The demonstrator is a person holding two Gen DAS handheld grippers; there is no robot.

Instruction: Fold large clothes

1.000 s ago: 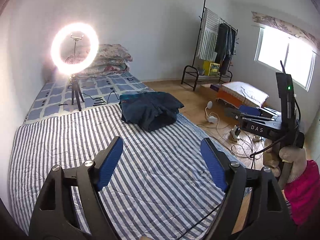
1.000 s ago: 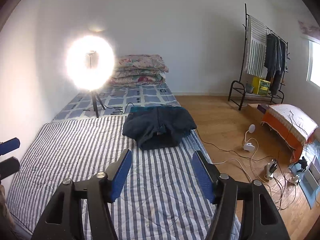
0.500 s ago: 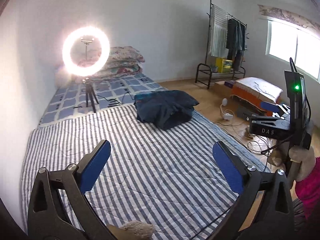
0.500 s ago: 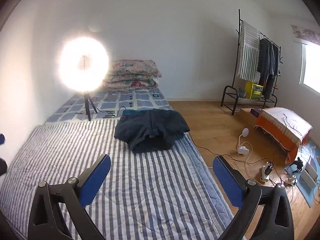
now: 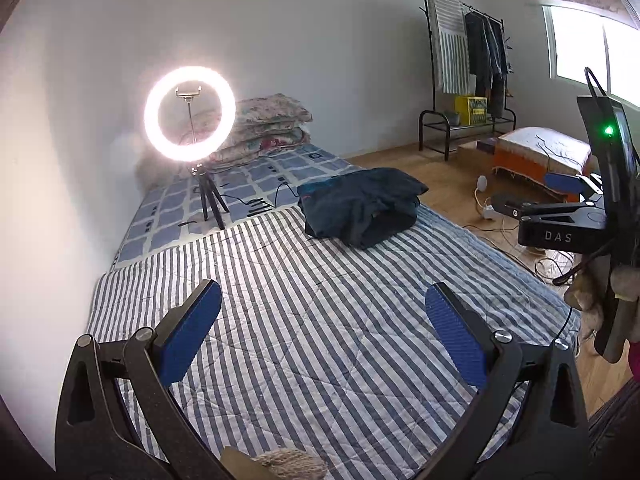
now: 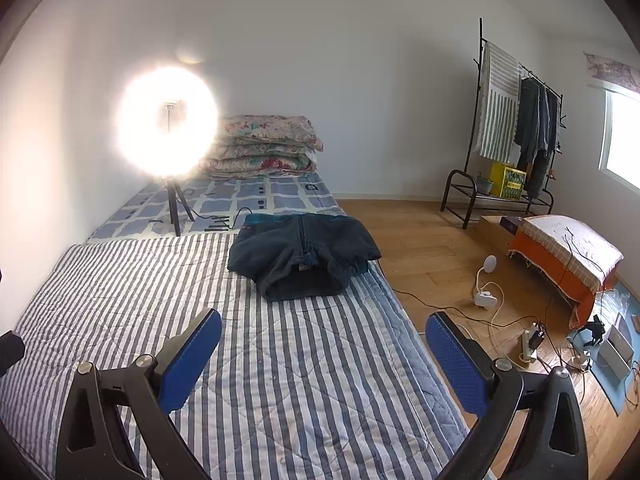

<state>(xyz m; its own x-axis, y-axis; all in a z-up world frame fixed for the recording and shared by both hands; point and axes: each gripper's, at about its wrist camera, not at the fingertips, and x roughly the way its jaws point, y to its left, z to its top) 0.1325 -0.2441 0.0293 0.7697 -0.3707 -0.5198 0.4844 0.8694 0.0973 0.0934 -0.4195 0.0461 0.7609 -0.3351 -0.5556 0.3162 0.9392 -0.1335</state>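
Observation:
A dark navy garment [image 5: 362, 206] lies bunched and partly folded on the far right part of the striped mattress cover [image 5: 280, 320]. It also shows in the right wrist view [image 6: 304, 254]. My left gripper [image 5: 322, 332] is open and empty, held above the near part of the mattress, well short of the garment. My right gripper [image 6: 322, 362] is open and empty too, over the mattress's right side. In the left wrist view the right gripper's body [image 5: 560, 224] shows at the right edge.
A lit ring light on a tripod [image 5: 190, 114] stands on the checked sheet [image 6: 240, 196] behind the garment. Folded quilts [image 6: 264, 146] lie by the wall. Cables and a power strip [image 6: 528, 340] litter the wooden floor. A clothes rack [image 6: 516, 128] and an orange-sided cushion [image 6: 568, 252] stand right.
Both grippers opened wide from a narrower gap. Both views shifted a little, the left one turning to the left, and the garment lies where it was.

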